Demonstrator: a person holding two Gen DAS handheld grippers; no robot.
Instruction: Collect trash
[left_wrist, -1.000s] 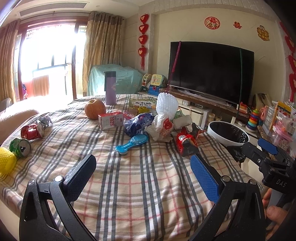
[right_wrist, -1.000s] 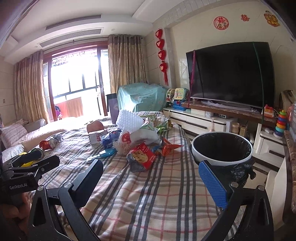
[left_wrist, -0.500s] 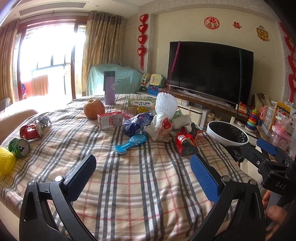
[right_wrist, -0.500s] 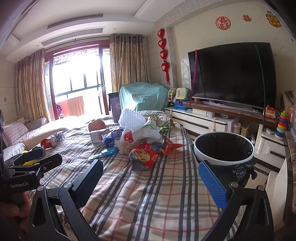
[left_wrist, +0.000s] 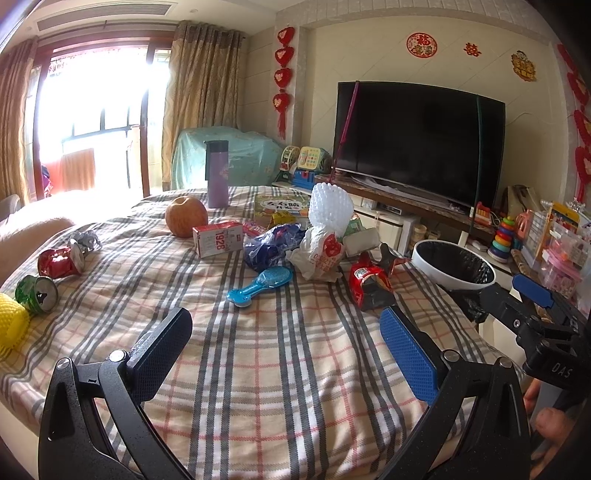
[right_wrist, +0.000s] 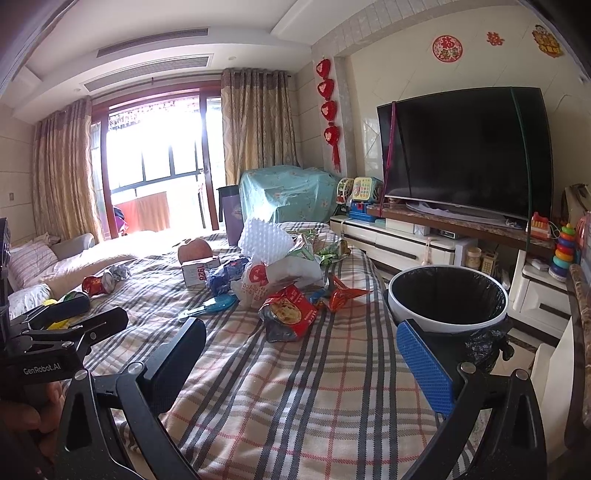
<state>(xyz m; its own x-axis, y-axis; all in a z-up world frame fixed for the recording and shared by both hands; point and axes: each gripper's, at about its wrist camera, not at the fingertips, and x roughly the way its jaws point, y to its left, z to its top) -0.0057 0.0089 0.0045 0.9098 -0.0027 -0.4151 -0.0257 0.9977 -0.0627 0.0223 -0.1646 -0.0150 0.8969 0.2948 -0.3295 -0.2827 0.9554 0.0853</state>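
Note:
Trash lies on a plaid-covered table: a red snack bag, a white plastic bag, white foam netting, a blue wrapper, a red-white carton, crushed red can, green can, foil ball. A white bin with black liner stands off the table's right edge. My left gripper is open and empty over the near table. My right gripper is open and empty, the red snack bag ahead of it.
An apple, a purple flask, a blue scoop and a yellow net also sit on the table. A TV on a low cabinet and toys line the right wall. A sofa is at left.
Both grippers have drifted slightly forward toward the trash pile; the red snack bag sits a little nearer in the right wrist view. Nothing was grasped.

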